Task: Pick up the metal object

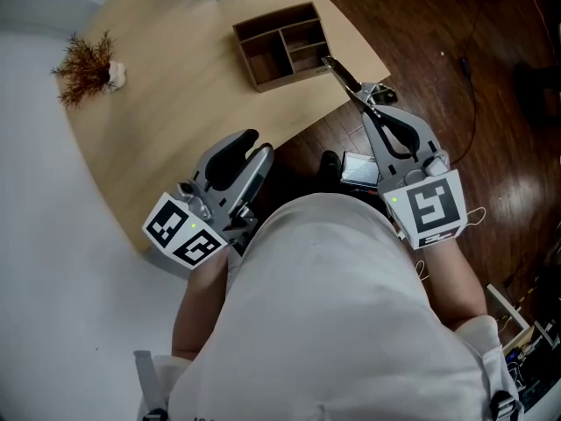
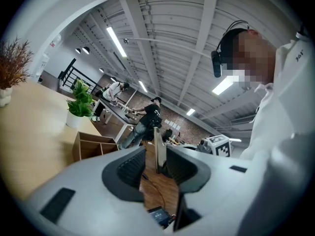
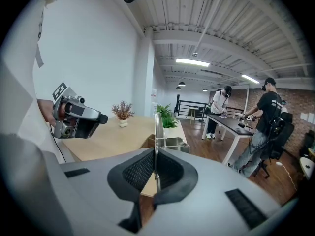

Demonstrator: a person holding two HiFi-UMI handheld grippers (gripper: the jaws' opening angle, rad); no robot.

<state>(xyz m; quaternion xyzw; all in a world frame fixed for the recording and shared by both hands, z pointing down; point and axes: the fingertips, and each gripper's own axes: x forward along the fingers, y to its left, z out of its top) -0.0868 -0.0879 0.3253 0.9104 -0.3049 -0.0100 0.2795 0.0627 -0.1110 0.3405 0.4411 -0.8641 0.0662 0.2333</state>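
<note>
Person's white shirt (image 1: 333, 305) fills the foreground. Metal object (image 1: 340, 73), a thin strip, is clamped in the right gripper (image 1: 364, 96) above the table (image 1: 175, 103) edge, tip by the wooden organiser (image 1: 282, 46): judged lifted. Left gripper (image 1: 257, 145), unneeded, hangs back, jaws slightly apart.

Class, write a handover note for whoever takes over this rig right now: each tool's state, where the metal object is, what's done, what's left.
Right tool: shut on the metal object, a thin strip held in the air, tip toward the wooden organizer.
Left tool: open, gripping nothing, near the table edge.
Done: the metal object is picked up.
Left: nothing of the pickup itself; just hold it securely.
</note>
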